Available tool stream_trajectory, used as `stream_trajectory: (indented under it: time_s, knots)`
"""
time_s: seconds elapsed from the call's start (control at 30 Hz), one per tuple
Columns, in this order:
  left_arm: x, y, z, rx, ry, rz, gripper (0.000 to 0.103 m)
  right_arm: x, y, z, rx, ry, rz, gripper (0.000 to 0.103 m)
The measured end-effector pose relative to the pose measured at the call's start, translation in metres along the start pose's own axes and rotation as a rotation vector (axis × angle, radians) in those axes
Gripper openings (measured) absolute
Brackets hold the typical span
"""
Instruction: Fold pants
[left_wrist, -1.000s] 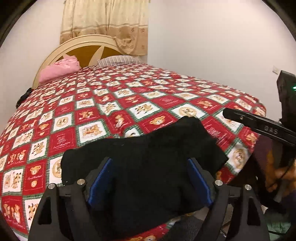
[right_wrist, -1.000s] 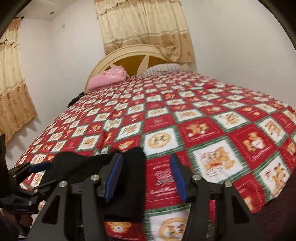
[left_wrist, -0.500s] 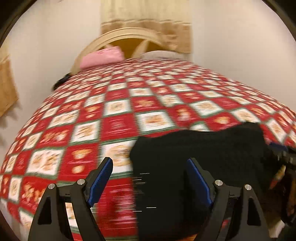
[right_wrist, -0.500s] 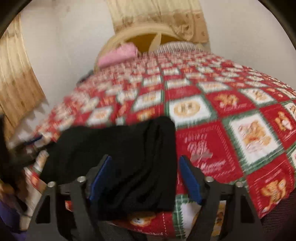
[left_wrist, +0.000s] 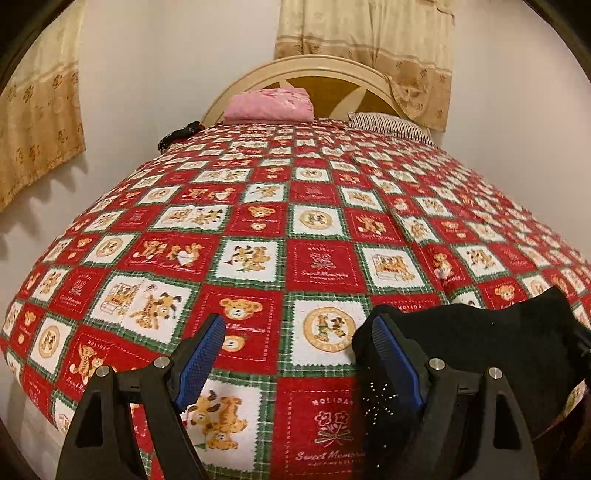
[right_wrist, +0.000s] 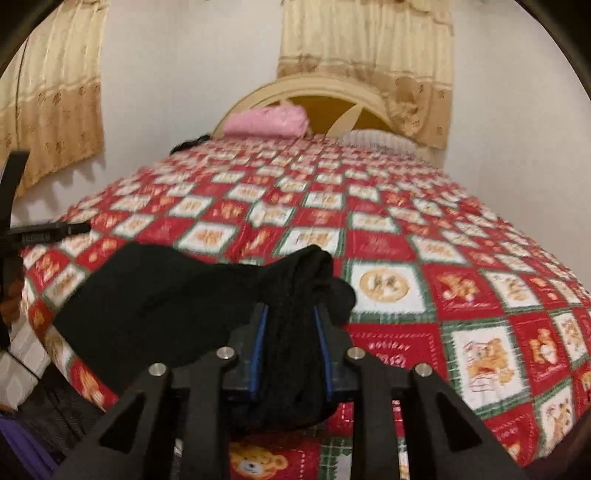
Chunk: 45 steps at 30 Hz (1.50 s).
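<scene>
I have the black pants (right_wrist: 177, 295) bunched in the lower left and centre of the right wrist view, lying near the foot edge of the bed on the red teddy-bear bedspread (right_wrist: 461, 295). My right gripper (right_wrist: 290, 332) is closing, with a thick bundle of the dark cloth gathered between its blue pads, which already look pressed into it. In the left wrist view the same pants (left_wrist: 480, 343) sit at the lower right, and my left gripper (left_wrist: 299, 350) stands wide open over bare bedspread (left_wrist: 258, 258); its right finger sits just at the edge of the cloth, but nothing lies between the fingers. I judge the fabric soft, limp and light, a knit that will sag and drape rather than hold any shape, so a single pinch will only drag it into a lump. It does not look slippery or fragile. I would take hold at an outer edge or corner, ideally the waistband or a hem, with one gripper on each end so the cloth hangs flat between them. Which end is which I cannot tell from this heap.
</scene>
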<state>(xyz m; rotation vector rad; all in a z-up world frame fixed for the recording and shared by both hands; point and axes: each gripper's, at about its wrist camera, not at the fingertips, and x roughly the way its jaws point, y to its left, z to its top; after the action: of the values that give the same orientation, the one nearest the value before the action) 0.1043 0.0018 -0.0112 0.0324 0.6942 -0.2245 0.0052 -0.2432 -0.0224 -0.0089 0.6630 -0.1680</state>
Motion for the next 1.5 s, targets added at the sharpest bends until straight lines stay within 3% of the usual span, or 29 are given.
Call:
stream_trajectory:
  time_s: [0.1, 0.13, 0.2, 0.27, 0.37, 0.4, 0.43, 0.53, 0.6, 0.7, 0.73, 0.8, 0.87, 1.0, 1.13, 1.23, 1.33, 1.5]
  knots:
    - [0.01, -0.012, -0.004, 0.028, 0.039, -0.018, 0.083, 0.013, -0.004, -0.024, -0.072, 0.009, -0.046, 0.033]
    - [0.012, -0.016, -0.005, 0.039, 0.048, -0.023, 0.083, 0.01, -0.007, -0.026, -0.07, -0.01, -0.049, 0.047]
    - [0.017, -0.024, -0.007, 0.069, 0.063, -0.021, 0.083, 0.003, -0.017, -0.023, -0.022, -0.012, -0.082, 0.064]
    - [0.023, -0.03, -0.007, 0.09, 0.068, -0.024, 0.083, -0.008, -0.026, -0.018, 0.039, -0.026, -0.084, 0.065]
    - [0.034, -0.039, -0.003, 0.117, 0.071, -0.018, 0.083, -0.032, -0.025, -0.012, 0.063, -0.091, -0.125, 0.059]
    - [0.04, -0.042, -0.002, 0.124, 0.077, -0.013, 0.083, -0.038, -0.02, -0.009, 0.056, -0.102, -0.108, 0.049]
    - [0.045, -0.044, -0.002, 0.127, 0.084, -0.011, 0.083, -0.042, -0.014, -0.007, 0.052, -0.105, -0.064, 0.039]
    - [0.058, -0.048, -0.002, 0.104, 0.123, -0.027, 0.083, -0.04, 0.006, -0.002, 0.045, -0.094, 0.077, 0.036]
    - [0.062, -0.047, -0.002, 0.062, 0.153, -0.066, 0.083, -0.026, 0.021, -0.005, 0.021, -0.046, 0.139, 0.034]
    - [0.067, -0.042, 0.001, 0.003, 0.204, -0.143, 0.083, 0.001, 0.034, -0.024, -0.041, 0.058, 0.139, 0.033]
    - [0.071, -0.037, 0.004, -0.026, 0.238, -0.187, 0.083, 0.008, 0.033, -0.032, -0.06, 0.091, 0.124, 0.027]
    - [0.075, -0.026, 0.009, -0.079, 0.273, -0.232, 0.083, 0.002, 0.029, -0.041, -0.098, 0.063, 0.125, 0.024]
    - [0.07, -0.008, 0.018, -0.126, 0.238, -0.203, 0.083, -0.001, 0.026, -0.04, -0.092, 0.08, 0.127, 0.023]
    - [0.054, 0.015, 0.029, -0.121, 0.163, -0.151, 0.083, -0.009, 0.028, -0.028, -0.084, 0.087, 0.132, 0.023]
    - [0.046, 0.011, 0.025, -0.051, 0.169, -0.192, 0.083, -0.017, 0.03, -0.002, 0.008, -0.005, 0.248, 0.024]
    - [0.049, -0.004, 0.01, 0.004, 0.228, -0.255, 0.083, -0.013, 0.055, 0.013, 0.001, -0.049, 0.38, 0.025]
    - [0.056, -0.008, -0.001, -0.012, 0.283, -0.322, 0.083, 0.011, 0.103, 0.014, -0.045, -0.005, 0.532, 0.025]
    - [0.069, -0.012, -0.008, -0.076, 0.345, -0.392, 0.083, 0.061, 0.149, -0.014, -0.117, 0.13, 0.642, 0.025]
